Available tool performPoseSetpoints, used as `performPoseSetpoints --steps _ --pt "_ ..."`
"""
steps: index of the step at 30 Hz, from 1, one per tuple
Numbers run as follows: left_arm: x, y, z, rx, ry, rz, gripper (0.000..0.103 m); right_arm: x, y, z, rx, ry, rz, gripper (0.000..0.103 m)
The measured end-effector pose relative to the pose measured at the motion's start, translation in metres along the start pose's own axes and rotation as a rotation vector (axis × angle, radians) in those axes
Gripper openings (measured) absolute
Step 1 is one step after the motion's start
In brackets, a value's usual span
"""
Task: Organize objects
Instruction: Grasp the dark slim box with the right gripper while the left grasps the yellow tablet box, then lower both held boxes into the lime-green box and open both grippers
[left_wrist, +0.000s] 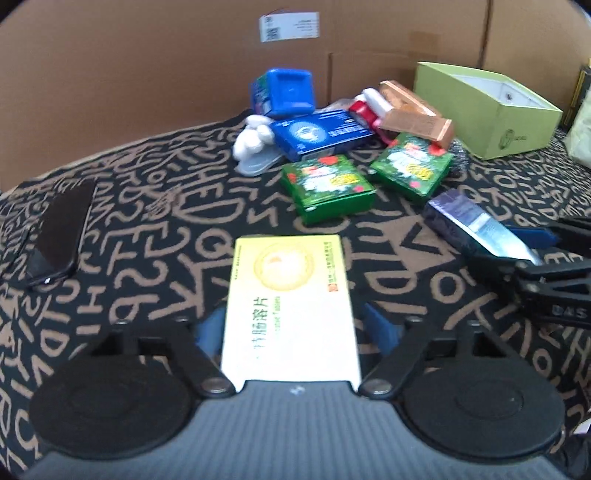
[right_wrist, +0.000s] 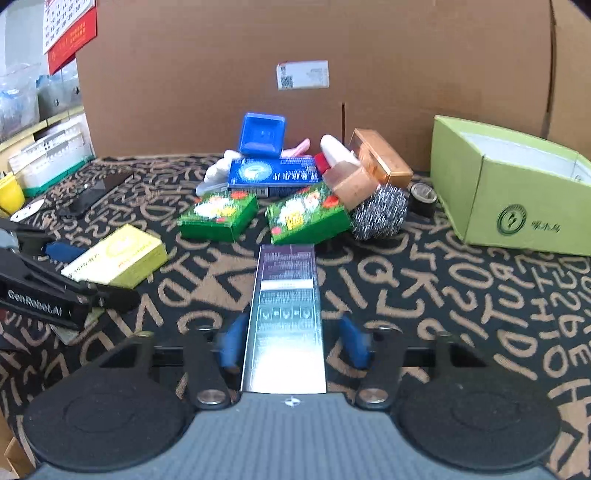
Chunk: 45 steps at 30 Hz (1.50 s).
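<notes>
In the left wrist view a yellow-white medicine box (left_wrist: 291, 306) lies between the fingers of my left gripper (left_wrist: 297, 328); the blue pads stand a little off its sides. In the right wrist view a dark silver-faced box (right_wrist: 286, 314) lies between the fingers of my right gripper (right_wrist: 291, 341), with gaps on both sides. Both boxes rest on the patterned cloth (right_wrist: 461, 295). Each gripper shows in the other view: the right gripper (left_wrist: 532, 251) around the dark box (left_wrist: 469, 225), the left gripper (right_wrist: 74, 273) at the yellow box (right_wrist: 118, 254).
A pile lies at the back: two green boxes (right_wrist: 221, 214) (right_wrist: 308, 216), a blue box (right_wrist: 273, 175), a blue tub (right_wrist: 262, 134), copper boxes (right_wrist: 380, 158), a steel scourer (right_wrist: 380, 212). An open green carton (right_wrist: 509, 188) stands right. A phone (left_wrist: 62, 232) lies left. Cardboard walls the back.
</notes>
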<state>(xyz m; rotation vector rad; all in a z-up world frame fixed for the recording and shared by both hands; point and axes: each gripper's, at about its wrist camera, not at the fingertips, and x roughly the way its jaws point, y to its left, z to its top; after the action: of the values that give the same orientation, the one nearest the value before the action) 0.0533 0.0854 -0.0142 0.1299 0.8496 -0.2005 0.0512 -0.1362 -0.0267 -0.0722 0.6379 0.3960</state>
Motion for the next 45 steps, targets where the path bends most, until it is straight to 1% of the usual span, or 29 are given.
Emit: performPoseSetpoints --steps 1,3,4,6,8,11,15,18,21,23,27,29,32,36,41,45 --pt "-0.001 -0.002 0.001 0.008 0.003 -0.005 0.065 -0.002 0.0 -0.002 -0.009 -0.008 0.005 0.043" --pt "-0.005 -0.008 0.001 0.013 0.006 -0.006 0.065 -0.006 -0.003 -0.003 0.008 -0.012 0.017 0.043" --pt "-0.008 -0.01 0.002 0.016 0.003 -0.02 0.065 -0.01 -0.006 -0.005 0.024 -0.022 0.026 0.043" --pt "-0.018 -0.016 0.006 0.012 -0.016 -0.074 0.065 -0.022 -0.013 -0.006 0.051 -0.043 0.039 0.043" --pt "-0.032 -0.025 0.017 0.013 -0.053 -0.137 0.065 -0.036 -0.023 -0.006 0.075 -0.068 0.046 0.043" --pt "-0.048 -0.045 0.043 0.03 -0.123 -0.218 0.065 -0.059 -0.045 0.002 0.092 -0.12 0.014 0.043" --pt "-0.053 -0.075 0.085 0.038 -0.188 -0.325 0.065 -0.083 -0.08 0.02 0.112 -0.174 -0.04 0.043" --pt "-0.05 -0.101 0.12 0.052 -0.234 -0.345 0.065 -0.094 -0.107 0.037 0.117 -0.209 -0.093 0.043" --pt "-0.039 -0.127 0.157 0.04 -0.245 -0.381 0.065 -0.097 -0.132 0.056 0.107 -0.234 -0.149 0.043" --pt "-0.03 -0.145 0.18 0.035 -0.254 -0.365 0.065 -0.096 -0.149 0.071 0.097 -0.253 -0.195 0.043" --pt "-0.001 -0.176 0.22 0.018 -0.251 -0.334 0.065 -0.085 -0.188 0.096 0.126 -0.273 -0.245 0.043" --pt "0.019 -0.187 0.236 0.001 -0.249 -0.312 0.065 -0.073 -0.207 0.107 0.139 -0.271 -0.281 0.043" --pt "0.05 -0.202 0.254 -0.011 -0.261 -0.259 0.065 -0.051 -0.233 0.121 0.167 -0.265 -0.326 0.043" --pt "0.086 -0.215 0.268 -0.019 -0.244 -0.232 0.065 -0.021 -0.261 0.131 0.208 -0.263 -0.365 0.043" --pt "0.119 -0.224 0.276 -0.021 -0.211 -0.216 0.065 0.004 -0.28 0.132 0.244 -0.273 -0.36 0.043" --pt "0.14 -0.226 0.275 -0.02 -0.2 -0.21 0.067 0.028 -0.288 0.121 0.242 -0.228 -0.387 0.043"
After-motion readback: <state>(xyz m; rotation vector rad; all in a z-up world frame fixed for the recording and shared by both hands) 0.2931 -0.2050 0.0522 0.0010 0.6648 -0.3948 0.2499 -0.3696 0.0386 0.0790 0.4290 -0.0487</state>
